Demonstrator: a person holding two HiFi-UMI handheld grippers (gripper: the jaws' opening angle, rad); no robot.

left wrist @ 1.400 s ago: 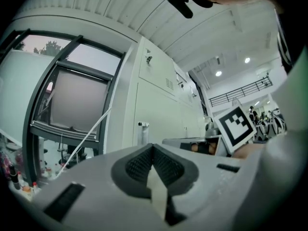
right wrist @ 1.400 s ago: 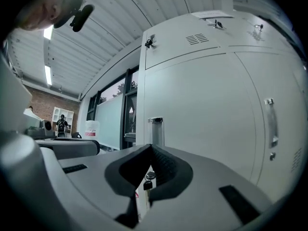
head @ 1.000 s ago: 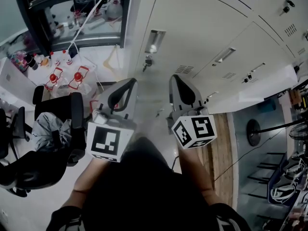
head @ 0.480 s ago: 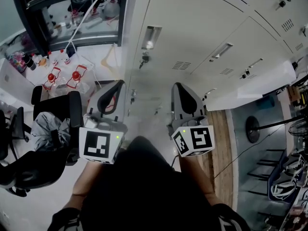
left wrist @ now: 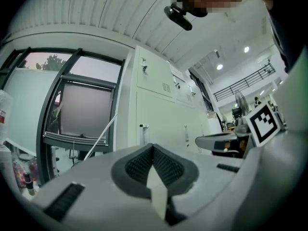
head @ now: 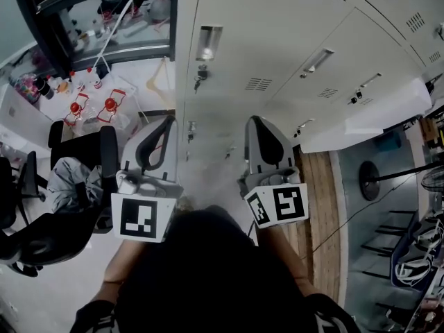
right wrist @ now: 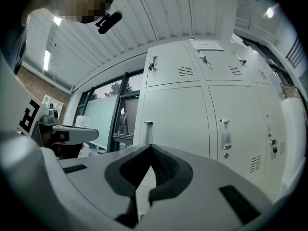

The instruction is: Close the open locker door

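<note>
A row of cream locker doors (head: 277, 40) stands straight ahead, each with a small handle and vent slots. At the right of the row a white panel (head: 364, 116) juts out toward me; it looks like a door standing open, seen from above. My left gripper (head: 168, 121) and right gripper (head: 254, 121) hover side by side in front of the lockers, both shut with nothing between the jaws. The left gripper (left wrist: 153, 148) faces closed doors (left wrist: 154, 109) beside a window. The right gripper (right wrist: 151, 148) faces closed doors (right wrist: 175, 119) with handles, touching none.
A black office chair (head: 66, 186) with grey cloth on it stands at my left. Bottles with red caps (head: 94, 109) sit on the floor by a dark-framed window (head: 104, 19). Wooden flooring (head: 319, 214) and a black fan base (head: 368, 179) lie at the right.
The left gripper has dropped back and a little left, nearer my body. The right gripper has barely shifted. The lockers have slid upward in the head view.
</note>
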